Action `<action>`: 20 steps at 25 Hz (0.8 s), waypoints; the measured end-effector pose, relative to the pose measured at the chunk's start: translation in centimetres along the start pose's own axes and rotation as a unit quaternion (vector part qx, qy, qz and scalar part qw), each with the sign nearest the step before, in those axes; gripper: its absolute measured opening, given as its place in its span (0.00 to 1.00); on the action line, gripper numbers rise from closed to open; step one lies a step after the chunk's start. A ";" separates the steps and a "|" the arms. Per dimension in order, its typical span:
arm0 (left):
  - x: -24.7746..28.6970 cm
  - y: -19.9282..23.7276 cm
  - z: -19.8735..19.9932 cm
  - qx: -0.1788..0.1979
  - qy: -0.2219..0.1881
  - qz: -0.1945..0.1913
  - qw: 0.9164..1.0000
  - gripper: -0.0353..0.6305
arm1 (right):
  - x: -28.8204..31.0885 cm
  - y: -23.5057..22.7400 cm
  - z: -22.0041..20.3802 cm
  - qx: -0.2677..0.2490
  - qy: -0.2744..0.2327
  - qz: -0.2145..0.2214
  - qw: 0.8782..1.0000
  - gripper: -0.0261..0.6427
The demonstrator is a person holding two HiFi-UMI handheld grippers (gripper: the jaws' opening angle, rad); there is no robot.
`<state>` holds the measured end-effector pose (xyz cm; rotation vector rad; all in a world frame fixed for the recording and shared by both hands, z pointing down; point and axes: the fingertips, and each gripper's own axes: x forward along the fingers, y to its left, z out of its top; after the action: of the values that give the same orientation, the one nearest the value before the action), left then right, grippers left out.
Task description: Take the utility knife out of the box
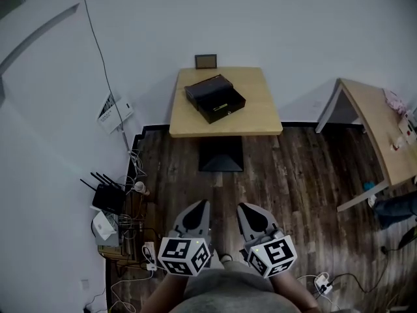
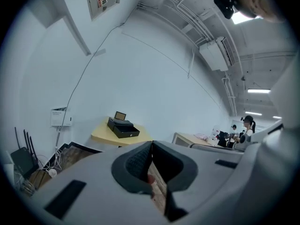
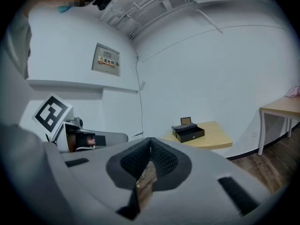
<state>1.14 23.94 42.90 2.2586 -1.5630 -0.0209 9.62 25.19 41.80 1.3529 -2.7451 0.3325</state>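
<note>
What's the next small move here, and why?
Probably walk up to the table and bring the left gripper and right gripper toward the box on it. Both are shut and empty, held close to the body, far short of the box. No knife shows yet.

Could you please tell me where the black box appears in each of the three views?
Head view: black box upper centre, on the light wooden table.
Left gripper view: box left of centre, just below mid-height.
Right gripper view: box right of centre, just below mid-height.
Shared landmark: that table under the box.
</note>
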 end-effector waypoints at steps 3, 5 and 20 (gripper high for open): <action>0.1 0.2 -0.5 0.002 0.008 0.008 1.000 0.06 | 0.2 0.1 -0.1 0.013 -0.002 0.014 1.000 0.04; 0.6 0.8 -0.8 -0.007 0.014 0.014 1.000 0.06 | 0.7 0.0 -0.1 0.014 0.000 0.019 1.000 0.04; 11.7 5.6 1.9 -0.026 0.031 -0.013 0.999 0.06 | 10.9 -6.6 1.6 0.013 0.014 0.004 1.000 0.04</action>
<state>0.11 11.07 45.37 2.2178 -1.4831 0.0009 8.23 12.51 42.94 1.3330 -2.7330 0.3855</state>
